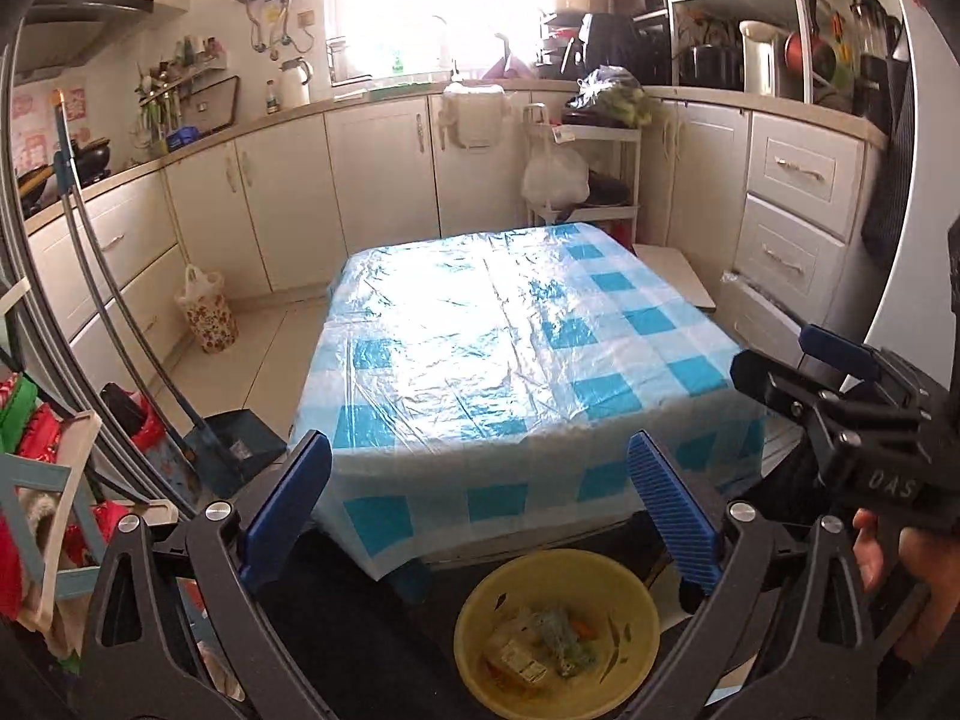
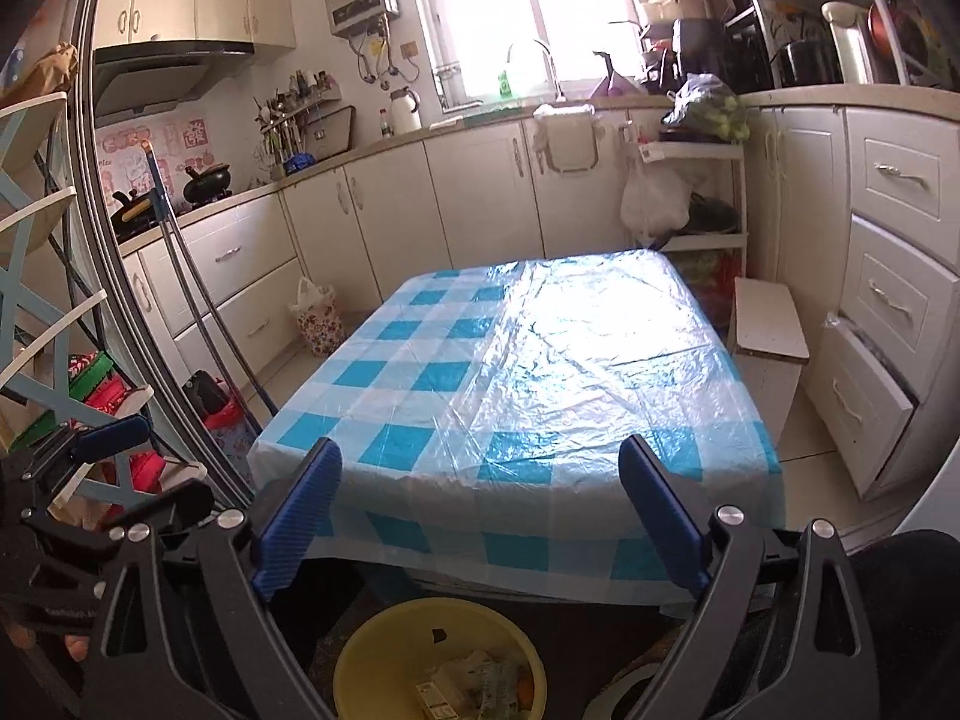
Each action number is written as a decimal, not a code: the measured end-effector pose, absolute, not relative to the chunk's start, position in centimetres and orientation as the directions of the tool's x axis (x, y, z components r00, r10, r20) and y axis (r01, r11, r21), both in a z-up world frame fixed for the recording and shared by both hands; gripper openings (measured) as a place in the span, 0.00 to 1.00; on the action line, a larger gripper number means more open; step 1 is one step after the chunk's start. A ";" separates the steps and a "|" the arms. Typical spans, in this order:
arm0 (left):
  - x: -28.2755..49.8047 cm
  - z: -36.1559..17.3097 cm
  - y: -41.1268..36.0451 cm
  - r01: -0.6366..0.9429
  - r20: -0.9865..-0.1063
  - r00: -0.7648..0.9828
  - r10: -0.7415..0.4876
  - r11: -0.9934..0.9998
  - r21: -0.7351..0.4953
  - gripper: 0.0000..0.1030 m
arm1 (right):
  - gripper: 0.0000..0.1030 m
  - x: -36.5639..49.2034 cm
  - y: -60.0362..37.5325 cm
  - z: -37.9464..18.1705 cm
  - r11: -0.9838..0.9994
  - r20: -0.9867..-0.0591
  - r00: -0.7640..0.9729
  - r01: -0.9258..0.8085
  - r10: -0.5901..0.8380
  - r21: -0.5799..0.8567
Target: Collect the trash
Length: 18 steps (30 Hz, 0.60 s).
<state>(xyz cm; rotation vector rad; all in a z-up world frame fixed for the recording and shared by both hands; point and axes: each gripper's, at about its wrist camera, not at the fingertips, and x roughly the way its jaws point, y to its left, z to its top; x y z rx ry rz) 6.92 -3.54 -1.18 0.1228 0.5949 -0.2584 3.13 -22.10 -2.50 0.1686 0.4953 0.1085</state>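
Note:
A yellow bowl [image 1: 555, 630] sits low in front of the table and holds trash: a crumpled carton, netting and orange scraps. It also shows in the right wrist view [image 2: 384, 648]. My left gripper [image 1: 480, 492] is open and empty, held above the bowl at the table's near edge. My right gripper [image 2: 480, 498] is open and empty at the same edge; it also shows at the right of the left wrist view [image 1: 780, 360]. The table [image 2: 528, 372] has a blue-and-white checked plastic cloth with nothing on it.
White kitchen cabinets [image 1: 372, 180] run behind and to both sides. A dustpan and broom [image 1: 234, 450] lean at the left, near a floral bag [image 1: 207, 312]. A white rack with a plastic bag [image 1: 555, 174] stands behind the table. A small white stool [image 2: 768, 324] stands at the right.

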 end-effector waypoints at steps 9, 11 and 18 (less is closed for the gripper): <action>5.0 1.9 -2.4 0.225 -0.550 0.816 -0.180 0.974 0.016 0.93 | 0.93 0.3 -20.9 1.1 0.986 -0.423 0.902 -0.019 0.088 0.164; 4.6 2.4 -2.1 0.206 -0.540 0.826 -0.164 0.978 0.019 0.93 | 0.93 -0.1 -20.8 1.9 0.986 -0.414 0.907 -0.012 0.081 0.168; 4.0 3.3 -1.2 0.171 -0.525 0.840 -0.136 0.985 0.019 0.93 | 0.93 -1.7 -19.6 3.6 0.990 -0.384 0.921 -0.016 0.071 0.144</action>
